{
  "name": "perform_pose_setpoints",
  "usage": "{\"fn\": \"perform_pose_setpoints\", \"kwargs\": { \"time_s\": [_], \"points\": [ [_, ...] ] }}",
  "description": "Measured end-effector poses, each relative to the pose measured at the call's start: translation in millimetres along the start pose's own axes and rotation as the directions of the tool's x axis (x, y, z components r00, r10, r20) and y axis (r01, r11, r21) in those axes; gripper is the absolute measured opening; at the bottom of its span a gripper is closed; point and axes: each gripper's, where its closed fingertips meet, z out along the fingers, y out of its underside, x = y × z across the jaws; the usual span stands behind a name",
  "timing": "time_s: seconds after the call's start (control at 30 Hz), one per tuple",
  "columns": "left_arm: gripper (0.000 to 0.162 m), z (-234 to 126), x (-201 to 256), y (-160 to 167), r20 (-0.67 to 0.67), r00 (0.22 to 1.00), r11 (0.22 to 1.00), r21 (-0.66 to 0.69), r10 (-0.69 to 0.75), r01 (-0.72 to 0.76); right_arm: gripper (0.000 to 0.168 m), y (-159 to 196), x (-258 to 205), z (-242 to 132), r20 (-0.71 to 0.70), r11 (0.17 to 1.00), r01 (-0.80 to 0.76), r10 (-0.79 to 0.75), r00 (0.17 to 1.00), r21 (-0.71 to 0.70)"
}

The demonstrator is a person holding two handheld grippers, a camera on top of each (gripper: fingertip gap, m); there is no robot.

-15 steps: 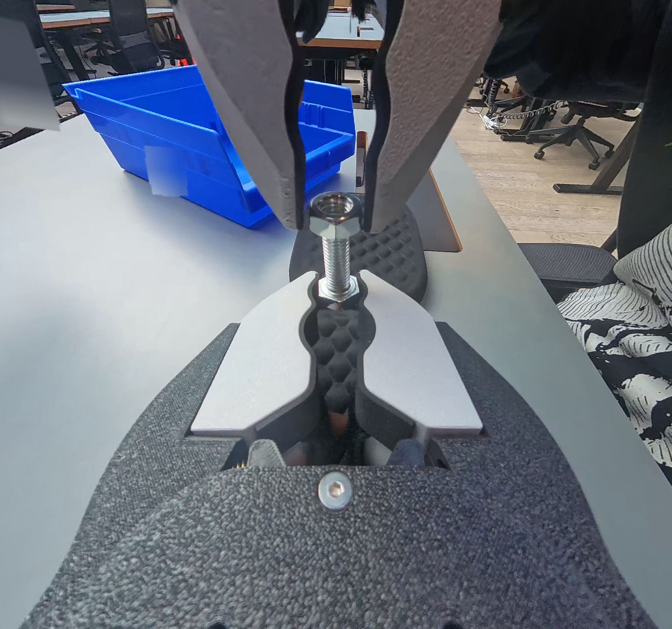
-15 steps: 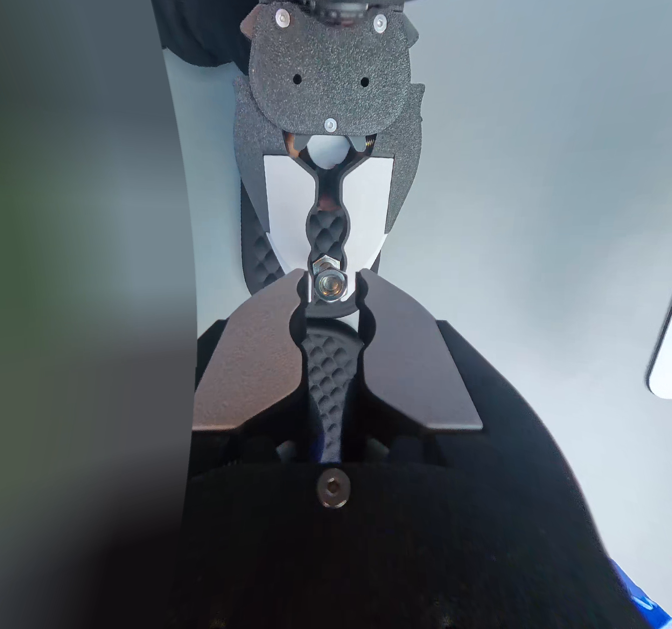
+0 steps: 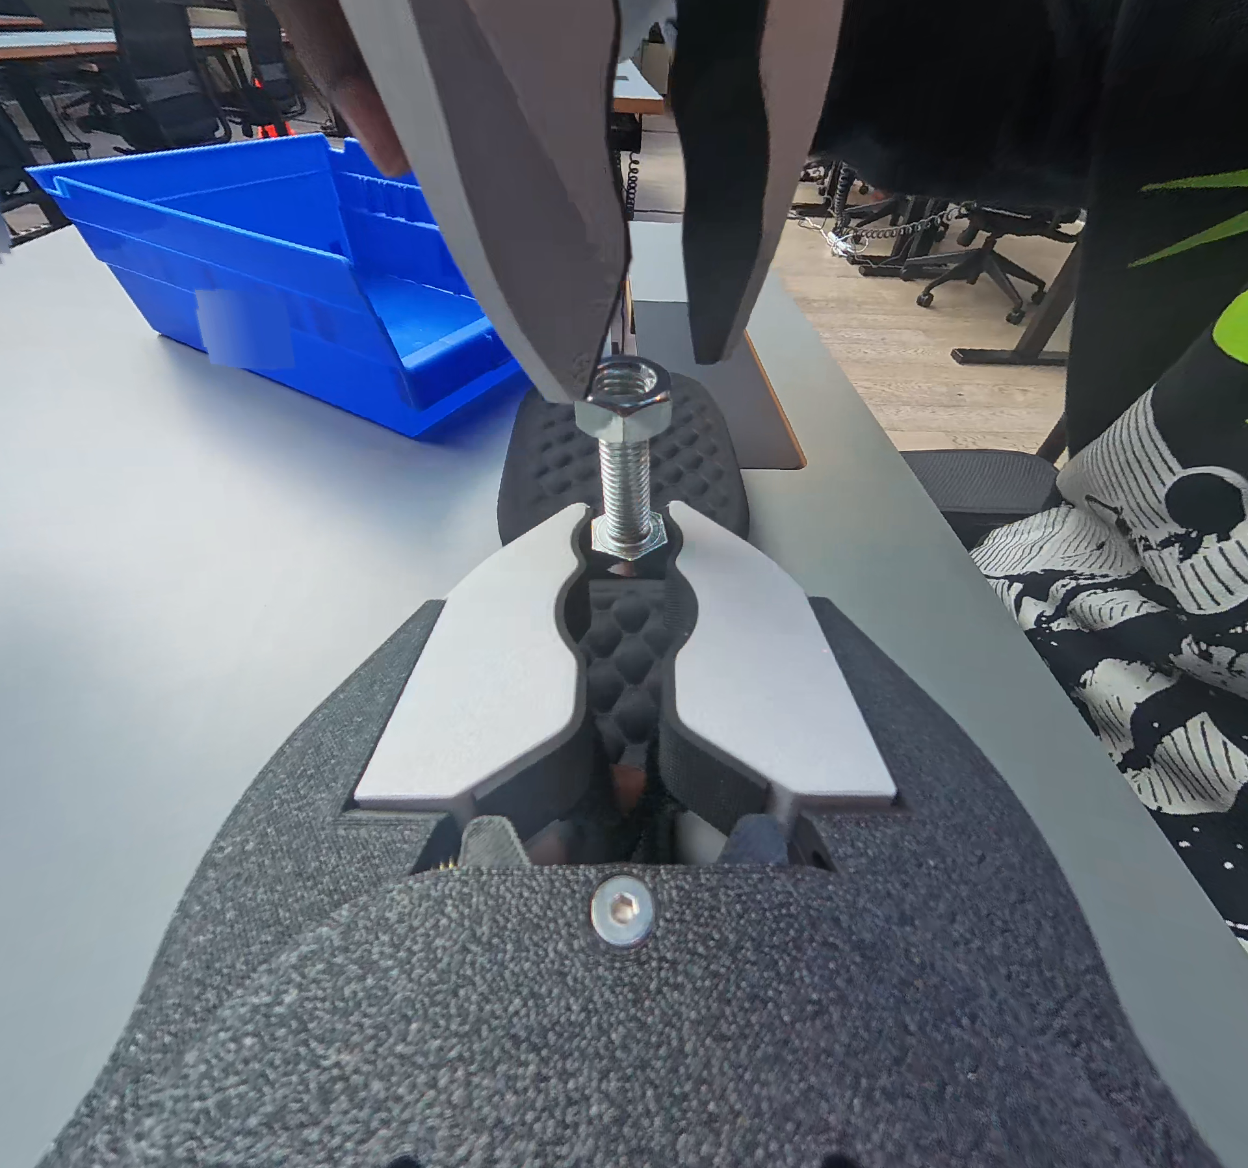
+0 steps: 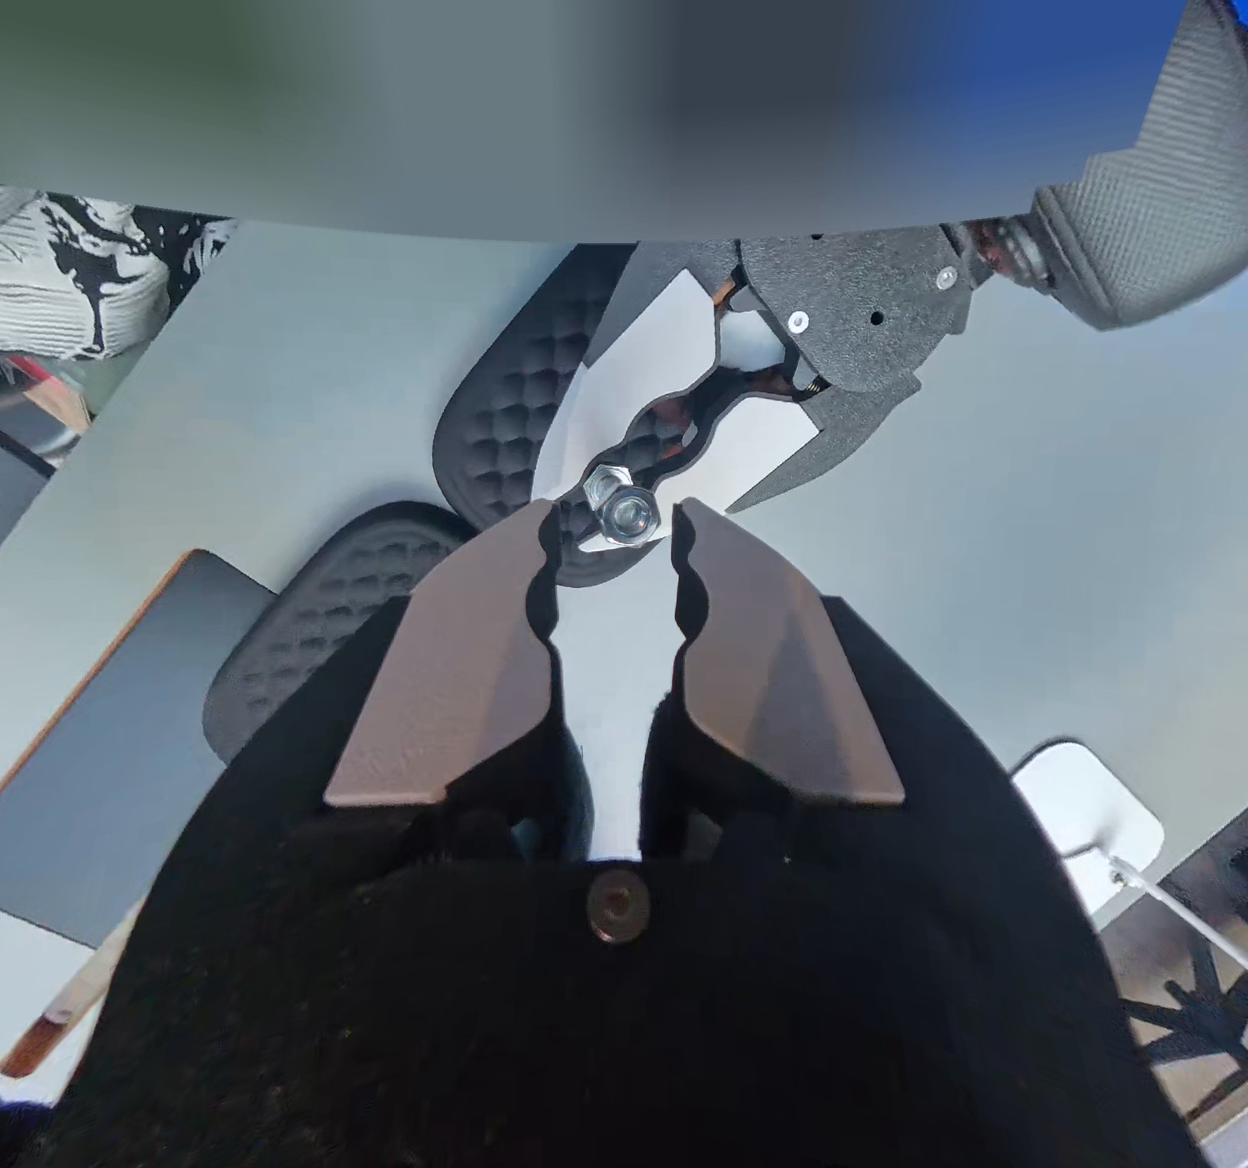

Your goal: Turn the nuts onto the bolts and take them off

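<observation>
Near bench's right edge, my left claw (image 3: 627,531) clamps bolt (image 3: 625,487) head, shank upright. Nut (image 3: 625,399) sits on tip. My right claw (image 4: 616,514) gapes, holding nothing. Step, I judge: regrip between turns. Next: close squarely on nut flats, twist.

Open-plan office: rows of desks (image 3: 101,45), mesh swivel chairs (image 3: 979,258), wood-look floor (image 3: 898,352), coiled cables.

The bolt (image 3: 625,494) stands up between the left gripper (image 3: 627,531) tips. The nut (image 3: 625,396) sits on top. The bin (image 3: 270,271) lies behind, to the left, on the table (image 3: 202,528).
</observation>
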Motion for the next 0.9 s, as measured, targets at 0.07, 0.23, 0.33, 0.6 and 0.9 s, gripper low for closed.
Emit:
{"fn": "perform_pose_setpoints", "kwargs": {
  "time_s": [0.07, 0.23, 0.33, 0.6, 0.9],
  "points": [
    [0.017, 1, 1, 1, -0.007, 1.0, 1.0, -0.006, 0.003, -0.003, 0.03, -3, 0, 2, 0.038, 0.999, 0.042, -0.042, 0.998, -0.007],
    [0.017, 1, 2, 1, -0.014, 1.0, 1.0, -0.01, 0.007, -0.007, 0.017, -3, -1, 5, 0.087, 0.995, 0.093, -0.09, 0.992, -0.034],
    [0.017, 1, 1, 1, -0.005, 1.0, 1.0, -0.006, 0.005, -0.005, 0.016, -3, 1, 5, 0.052, 0.997, 0.063, -0.061, 0.997, -0.039],
    [0.017, -2, -5, -5, 0.03, 0.999, 0.999, 0.037, -0.018, 0.017, 0.016, -1, 8, 0, -0.097, 0.983, -0.183, 0.18, 0.979, -0.017],
    [0.017, -4, 2, -12, -0.001, 0.999, 0.996, 0.081, 0.033, -0.033, 0.016, -12, 5, -5, -0.075, 0.964, -0.096, 0.117, 0.99, 0.247]
  ]
}}
